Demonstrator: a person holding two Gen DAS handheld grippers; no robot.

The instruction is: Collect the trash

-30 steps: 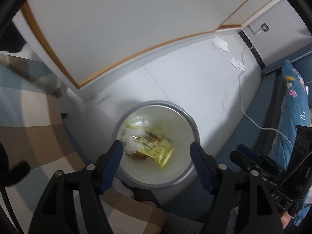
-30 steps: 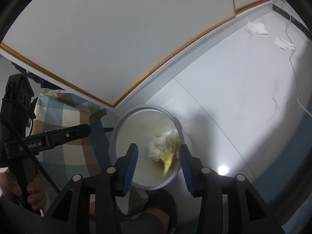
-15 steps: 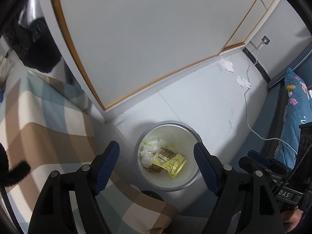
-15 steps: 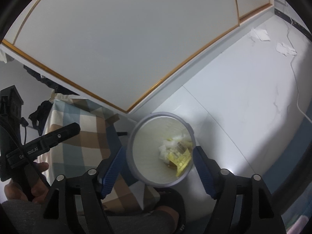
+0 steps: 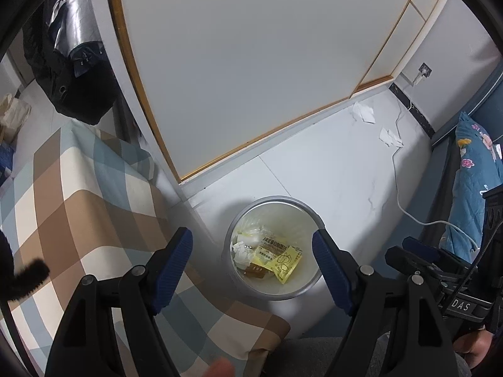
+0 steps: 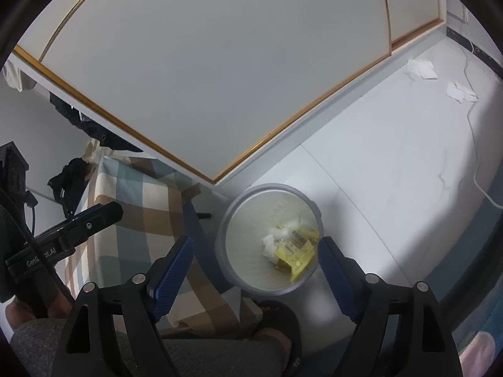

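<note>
A round grey trash bin [image 5: 309,213] [image 6: 226,220] stands on the white floor. Inside lie yellow wrappers [image 5: 283,259] [image 6: 297,256] and crumpled white tissue [image 5: 240,249] [image 6: 270,242]. My left gripper [image 5: 251,260] hangs high above the bin, open, with nothing between its blue pads. My right gripper [image 6: 254,267] is also above the bin; its jaws are opening and hold nothing. Two crumpled white tissues lie far off on the floor by the wall: one [image 5: 364,113] [image 6: 421,69] nearer the wardrobe, the other [image 5: 389,136] [image 6: 460,91] beside a white cable.
A checked cloth [image 5: 78,207] [image 6: 141,207] covers furniture left of the bin. White wardrobe doors [image 5: 251,62] rise behind. A white cable [image 5: 405,207] runs along the floor to a wall socket. Floral blue bedding [image 5: 471,182] is at right. A slippered foot [image 6: 276,323] stands by the bin.
Both grippers have risen, so the bin looks smaller and farther below. The right jaws have spread wider. The left view has tilted up, showing more wardrobe and checked cloth.
</note>
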